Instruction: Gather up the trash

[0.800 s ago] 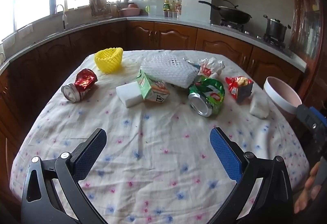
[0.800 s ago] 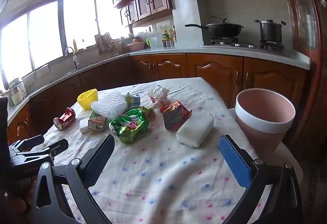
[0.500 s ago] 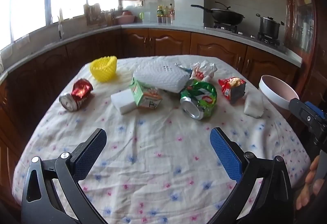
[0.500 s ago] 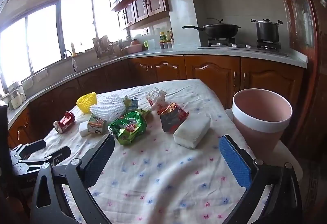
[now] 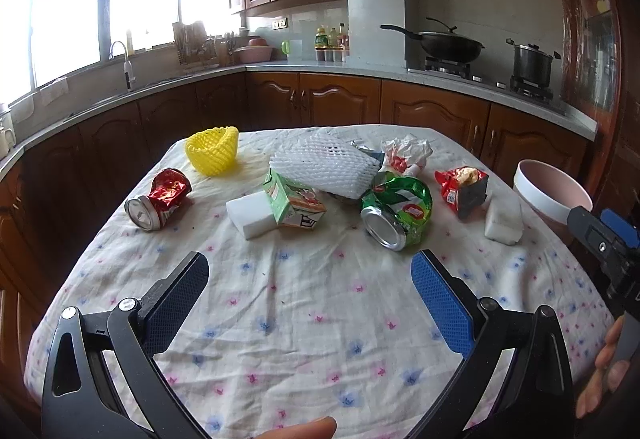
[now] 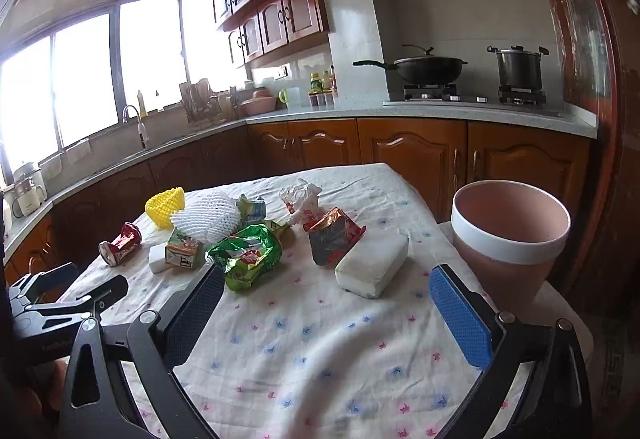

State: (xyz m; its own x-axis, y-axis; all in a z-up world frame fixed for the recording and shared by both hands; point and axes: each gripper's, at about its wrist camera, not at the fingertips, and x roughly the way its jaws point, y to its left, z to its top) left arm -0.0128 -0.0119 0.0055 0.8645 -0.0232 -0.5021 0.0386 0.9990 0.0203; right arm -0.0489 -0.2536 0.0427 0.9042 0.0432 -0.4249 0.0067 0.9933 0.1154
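Trash lies across the flowered tablecloth (image 5: 304, 303): a crushed red can (image 5: 158, 199), a yellow foam net (image 5: 212, 150), a green juice carton (image 5: 292, 205), a white foam block (image 5: 250, 214), a white foam net (image 5: 324, 165), a crushed green can (image 5: 396, 211), a red snack bag (image 5: 462, 189), a crumpled wrapper (image 5: 404, 153) and a white sponge (image 6: 372, 267). A pink bin (image 6: 508, 243) stands at the table's right edge. My left gripper (image 5: 310, 291) is open and empty above the near cloth. My right gripper (image 6: 326, 307) is open and empty, near the sponge and the bin.
Wooden kitchen cabinets and a grey counter (image 5: 420, 75) run behind the table. A wok (image 5: 444, 45) and a pot (image 5: 532, 63) sit on the stove. A sink tap (image 5: 124, 59) is under the windows at left.
Both grippers have pulled back and tilted up, so the trash sits lower and farther in each view. Both stay open and empty. Nothing on the table has moved.
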